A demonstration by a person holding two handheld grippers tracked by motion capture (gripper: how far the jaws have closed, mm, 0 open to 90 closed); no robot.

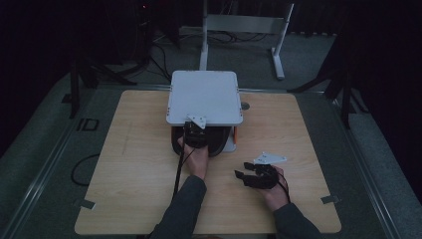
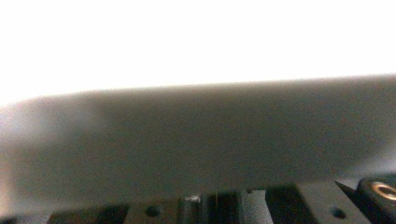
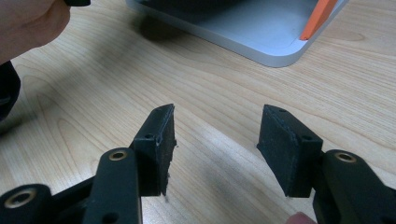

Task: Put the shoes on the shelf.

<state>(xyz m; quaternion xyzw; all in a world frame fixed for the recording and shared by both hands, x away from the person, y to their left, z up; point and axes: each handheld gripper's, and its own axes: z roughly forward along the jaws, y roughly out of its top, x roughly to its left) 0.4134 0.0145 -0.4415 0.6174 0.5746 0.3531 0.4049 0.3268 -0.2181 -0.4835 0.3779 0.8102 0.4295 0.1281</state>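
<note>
From the high view, the left gripper is reaching under the front edge of the white, flat-topped box-like appliance at the far middle of the pale wooden table — the nearer hand to it, with open tabletop on both sides. The right gripper is resting well apart, near the front right.

The left gripper view is showing a blurred grey surface close ahead; whether its jaws are clenched I cannot tell.

In the right gripper view, the right gripper is standing spread and empty — the appliance's rounded grey base corner is lying ahead.
</note>
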